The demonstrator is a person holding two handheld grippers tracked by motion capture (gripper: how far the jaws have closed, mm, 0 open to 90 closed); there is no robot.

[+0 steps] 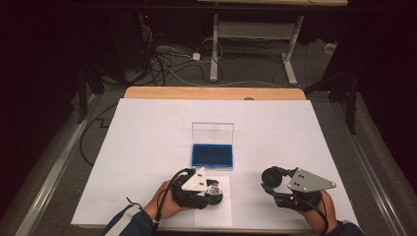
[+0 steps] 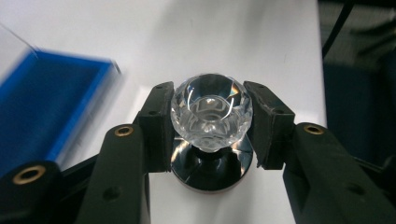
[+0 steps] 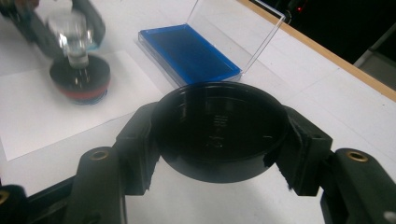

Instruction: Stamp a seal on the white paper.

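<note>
— What have I got under the left gripper [image 2: 211,135] right now?

— In the left gripper view my jaws are clamped on a clear faceted knob [image 2: 211,113], centre of the frame; it stands on a round black base [image 2: 212,171] that rests on a sheet of paper. In the high view that gripper [image 1: 209,189] sits low and just left of centre.

— And the right gripper [image 3: 219,144]?

— Its jaws are pressed against both sides of a black round lid [image 3: 219,130], hollow side facing the camera, held over the table near the lower right of the high view [image 1: 271,177].

— The surface?

— A white-covered table [image 1: 295,132] with a wooden edge along its far side. A blue-lined case [image 1: 212,155] lies at the middle of the high view, its clear lid [image 1: 212,132] standing open (hinged at the far side). The paper sheet [image 1: 216,211] lies at the table's near edge, just below the case.

— The room?

— Dark. Grey floor, a tangle of cables [image 1: 162,59] at upper left, and the white legs of another table [image 1: 255,39] at top centre.
</note>
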